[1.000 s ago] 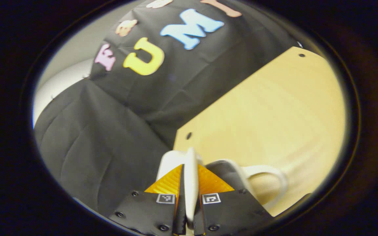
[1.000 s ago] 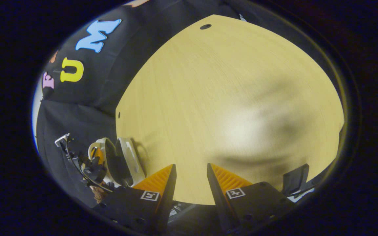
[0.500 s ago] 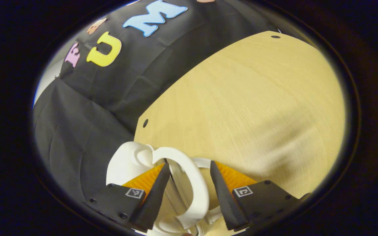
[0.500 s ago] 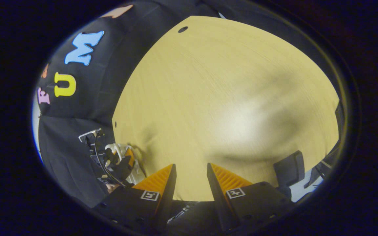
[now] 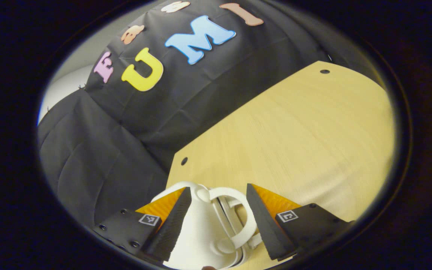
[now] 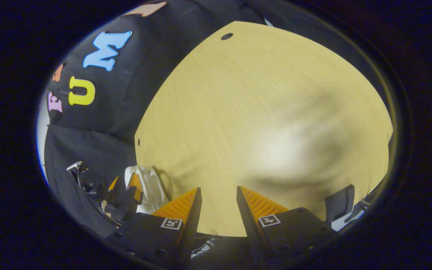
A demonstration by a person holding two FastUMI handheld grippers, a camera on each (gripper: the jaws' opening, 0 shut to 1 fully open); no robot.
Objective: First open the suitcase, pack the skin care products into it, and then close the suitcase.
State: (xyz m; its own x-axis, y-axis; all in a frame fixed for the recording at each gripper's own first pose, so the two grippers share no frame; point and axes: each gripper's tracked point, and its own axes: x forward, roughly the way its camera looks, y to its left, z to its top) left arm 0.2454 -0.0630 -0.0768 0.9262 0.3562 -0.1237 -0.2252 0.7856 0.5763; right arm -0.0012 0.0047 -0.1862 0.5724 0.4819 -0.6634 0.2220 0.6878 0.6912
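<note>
The white suitcase (image 5: 208, 228) runs off the bottom edge, its sides hidden behind the left gripper's fingers (image 5: 171, 221).

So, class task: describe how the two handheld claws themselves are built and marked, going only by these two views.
Each claw, left claw and right claw, has two wedge-shaped fingers tapering to a point, with ribbed inner faces. The fingers sit on dark, blocky mounts fastened with small screws, and each mount carries a small square black-and-white marker. In the right gripper view, thin dark cables trail from the left claw's body.
</note>
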